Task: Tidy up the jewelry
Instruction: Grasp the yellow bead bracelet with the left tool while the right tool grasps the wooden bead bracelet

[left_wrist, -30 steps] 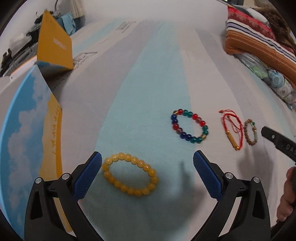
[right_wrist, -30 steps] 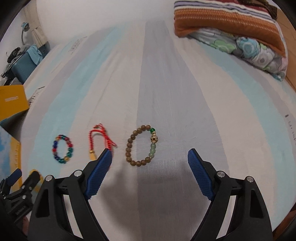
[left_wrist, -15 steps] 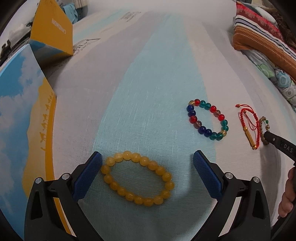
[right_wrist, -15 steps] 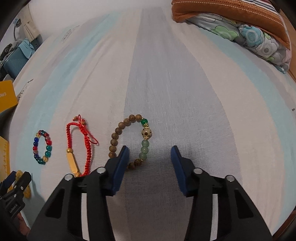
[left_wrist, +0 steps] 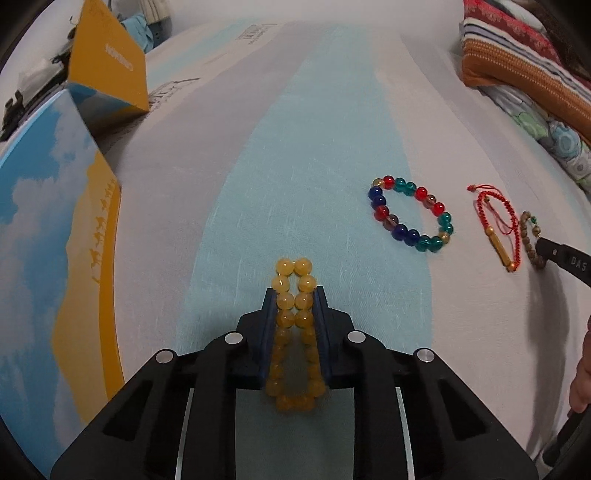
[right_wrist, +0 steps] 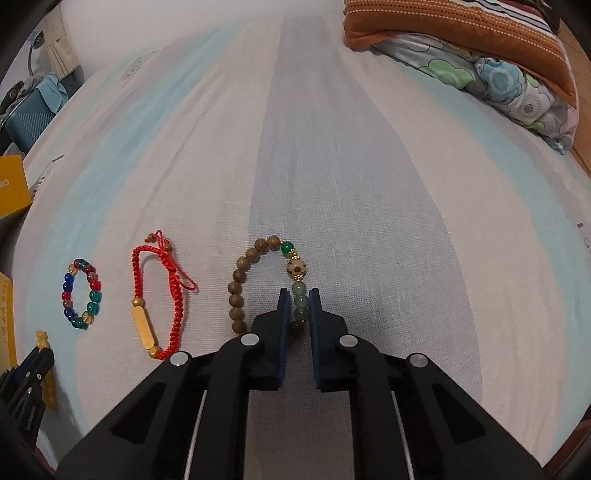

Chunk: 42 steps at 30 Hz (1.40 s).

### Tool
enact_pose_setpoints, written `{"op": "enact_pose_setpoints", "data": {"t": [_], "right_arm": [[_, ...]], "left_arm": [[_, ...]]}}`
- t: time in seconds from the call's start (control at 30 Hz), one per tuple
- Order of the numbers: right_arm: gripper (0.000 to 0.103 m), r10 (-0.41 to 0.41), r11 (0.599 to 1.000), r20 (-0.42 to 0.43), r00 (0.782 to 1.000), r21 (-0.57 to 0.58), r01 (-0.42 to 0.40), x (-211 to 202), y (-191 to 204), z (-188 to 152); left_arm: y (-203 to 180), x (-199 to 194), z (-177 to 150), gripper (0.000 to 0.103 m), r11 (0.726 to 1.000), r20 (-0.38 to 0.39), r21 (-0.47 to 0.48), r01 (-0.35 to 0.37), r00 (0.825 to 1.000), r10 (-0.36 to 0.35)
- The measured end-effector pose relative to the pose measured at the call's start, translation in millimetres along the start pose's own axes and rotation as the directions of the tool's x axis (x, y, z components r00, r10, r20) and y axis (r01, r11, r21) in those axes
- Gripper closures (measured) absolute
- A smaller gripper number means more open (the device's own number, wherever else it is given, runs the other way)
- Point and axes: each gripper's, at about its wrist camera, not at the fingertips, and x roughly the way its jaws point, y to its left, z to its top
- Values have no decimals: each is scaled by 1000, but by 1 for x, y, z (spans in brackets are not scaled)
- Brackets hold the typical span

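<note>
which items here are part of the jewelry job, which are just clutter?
Job:
- yellow bead bracelet, left gripper closing on it
- brown bead bracelet, right gripper shut on its green beads
- multicolour bead bracelet
- red cord bracelet

Lying about:
- striped pillow
- floral bedding
- yellow-and-blue boxes

Each claw (left_wrist: 294,295) (right_wrist: 297,295) is matte black plastic with dark blue ribbed pads (right_wrist: 283,314), silver round screws at its hinges, and triangular cut-outs behind.
</note>
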Motion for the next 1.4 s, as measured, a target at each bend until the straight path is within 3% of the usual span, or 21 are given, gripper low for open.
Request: {"op": "enact_pose_setpoints", "data": {"t": [0.2,0.9,0.93,0.97,1.23,1.37,1.4], "right_arm": [[95,11,1000,29,1000,10,-11,-11,-2,-3],[95,41,999,122,992,-9,-40,-60,-2,-17],[95,43,999,124,991,-8,-42,-62,-3,-18],[96,43,999,126,991,-7,-43,-65,-3,-19],[95,50,999,140,989,-11,-49,-84,-1,-25],[95,55,998,143,988,-14,-53,-86,0,-30],[95,54,999,140,989,-15,-52,-85,0,-30]], "left_arm": [[1,-11,-4,84,999,13,-10,40,999,-40],[-3,-50,-10,84,999,58,1,51,997,-51],[-3,-53,-11,87,999,62,3,52,997,-52],[-3,-56,-11,102,999,64,8,52,997,-52],[5,-67,-13,103,999,69,6,39,997,-40],[10,-52,-16,97,1000,52,-18,22,998,-21],[10,-45,-16,91,1000,38,-15,9,999,-8]]}}
